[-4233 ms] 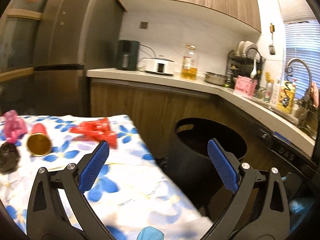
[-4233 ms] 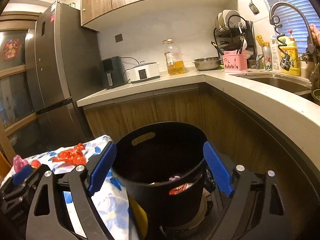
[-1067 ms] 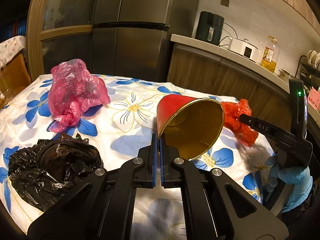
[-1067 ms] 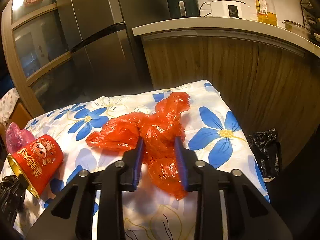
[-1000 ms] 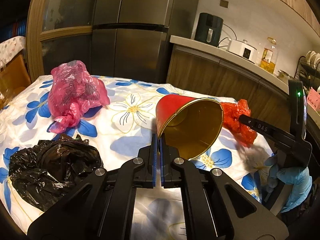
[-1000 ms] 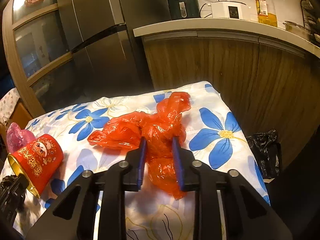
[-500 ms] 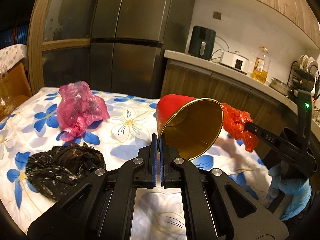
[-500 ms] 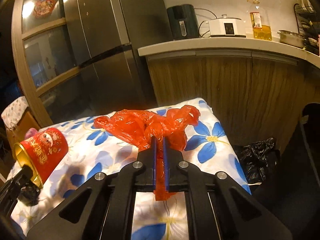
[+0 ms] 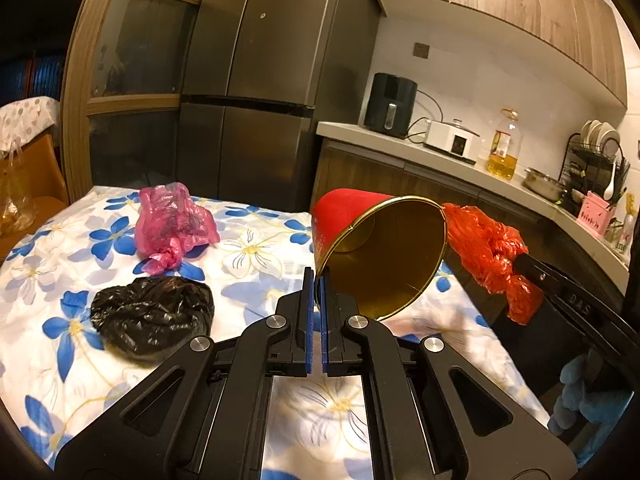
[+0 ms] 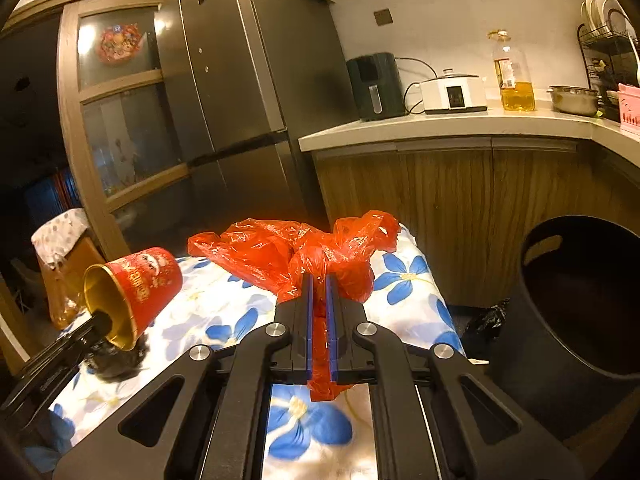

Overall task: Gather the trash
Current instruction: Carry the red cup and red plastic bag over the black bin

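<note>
My left gripper [image 9: 318,280] is shut on the gold rim of a red paper cup [image 9: 380,252] and holds it above the flowered table, mouth toward the camera. The cup also shows in the right wrist view [image 10: 132,292]. My right gripper [image 10: 319,284] is shut on a crumpled red plastic bag [image 10: 296,256], lifted off the table; it also shows in the left wrist view [image 9: 488,256]. A pink bag [image 9: 172,224] and a black bag [image 9: 152,316] lie on the table. A black trash bin [image 10: 580,312] stands to the right of the table.
The table [image 9: 60,292] has a white cloth with blue flowers. A dark fridge [image 9: 256,80] stands behind it. A wooden counter [image 10: 460,128] carries an air fryer, a cooker and an oil bottle. A black bag [image 10: 486,324] lies on the floor by the bin.
Both grippers have risen from the table, the left with the cup and the right with the red bag. The right gripper closed fully on the bag about a second ago.
</note>
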A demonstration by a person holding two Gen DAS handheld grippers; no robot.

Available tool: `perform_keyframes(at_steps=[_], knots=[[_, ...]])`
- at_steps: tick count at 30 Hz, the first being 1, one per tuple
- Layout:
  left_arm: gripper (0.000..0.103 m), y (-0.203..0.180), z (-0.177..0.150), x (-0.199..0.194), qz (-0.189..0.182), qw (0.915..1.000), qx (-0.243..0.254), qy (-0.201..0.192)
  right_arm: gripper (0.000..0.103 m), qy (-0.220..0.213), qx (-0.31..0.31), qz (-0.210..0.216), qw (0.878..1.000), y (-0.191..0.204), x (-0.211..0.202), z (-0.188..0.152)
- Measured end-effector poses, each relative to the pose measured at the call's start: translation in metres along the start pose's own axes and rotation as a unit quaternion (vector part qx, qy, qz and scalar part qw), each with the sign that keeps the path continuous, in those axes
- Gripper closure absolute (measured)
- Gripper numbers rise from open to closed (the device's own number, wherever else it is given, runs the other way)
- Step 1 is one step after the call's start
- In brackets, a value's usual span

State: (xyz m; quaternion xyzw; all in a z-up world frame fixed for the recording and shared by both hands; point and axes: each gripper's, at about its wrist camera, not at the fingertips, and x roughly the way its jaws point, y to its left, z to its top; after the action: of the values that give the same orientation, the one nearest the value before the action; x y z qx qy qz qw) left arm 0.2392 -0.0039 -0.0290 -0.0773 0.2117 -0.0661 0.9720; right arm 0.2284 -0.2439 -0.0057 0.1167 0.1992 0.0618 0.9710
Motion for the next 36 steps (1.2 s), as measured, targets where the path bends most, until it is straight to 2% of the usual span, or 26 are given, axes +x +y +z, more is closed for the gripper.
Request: perform_keyframes(at_steps=[9,16,23,36], knots=[[0.101,-0.019,0.001,-0.040,-0.017,0.9997,0.006,-0.015,0.096,-0.029,0.007,-0.019,0.999,-0.011,-0.058,-0.002],[0.101,-0.051,0.001,-0.054,-0.042,0.9986,0.022,-0.022,0.096,-0.052,0.012,-0.044,0.998,-0.027,-0.092,-0.004],[0.101,-0.093,0.001,-0.052,-0.080,0.9958,0.040,-0.023,0.096,-0.076,0.022,-0.084,0.993,-0.056,-0.118,0.001],[0.101,-0.189,0.001,-0.026,-0.161,0.9845,0.068,-0.016,0.096,-0.110,0.058,-0.179,0.976,-0.120,-0.147,0.008]])
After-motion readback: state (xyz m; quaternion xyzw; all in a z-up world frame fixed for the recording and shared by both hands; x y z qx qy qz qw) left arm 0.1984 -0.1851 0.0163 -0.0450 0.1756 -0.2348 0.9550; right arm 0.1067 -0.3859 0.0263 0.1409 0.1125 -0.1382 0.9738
